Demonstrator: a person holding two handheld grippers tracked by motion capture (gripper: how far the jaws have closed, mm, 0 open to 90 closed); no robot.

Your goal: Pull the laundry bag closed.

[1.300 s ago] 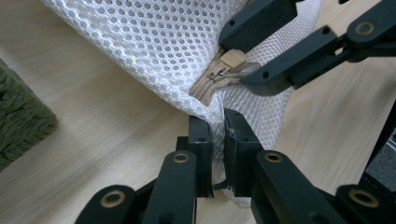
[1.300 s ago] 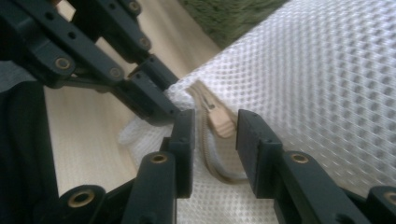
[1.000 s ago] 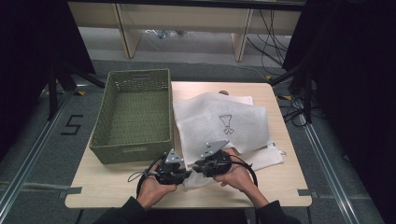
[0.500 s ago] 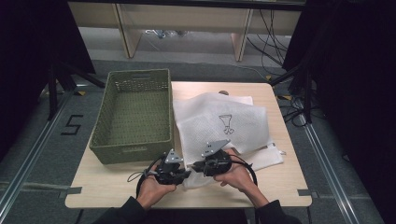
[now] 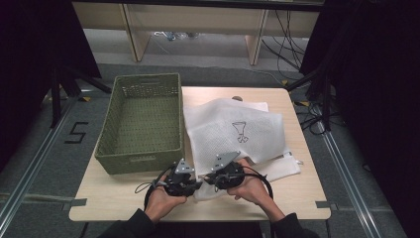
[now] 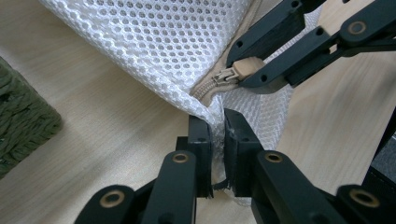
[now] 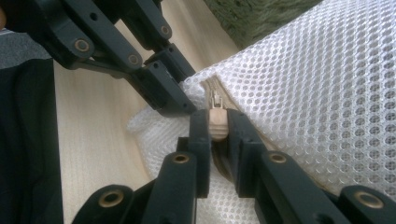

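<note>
White mesh bag (image 5: pixel 233 131) lay on the counter (image 5: pixel 119 198), its near corner between both grippers. Left gripper (image 6: pixel 217 135) was clamped on the mesh corner; right gripper (image 7: pixel 218 125) had just been closing and pinched the beige zipper pull (image 7: pixel 217 122). Green woven basket (image 5: pixel 141 124) stood just left of the bag, near the left gripper. More white bags (image 5: pixel 280 168) lay underneath.

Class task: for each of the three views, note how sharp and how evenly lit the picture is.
High view: table bright, surroundings nearly black, the grippers small and soft. Left gripper view: mesh bag and zip pull crisp, the nearest jaws slightly blurred. Right gripper view: even light, zip pull sharp, green basket out of focus.
</note>
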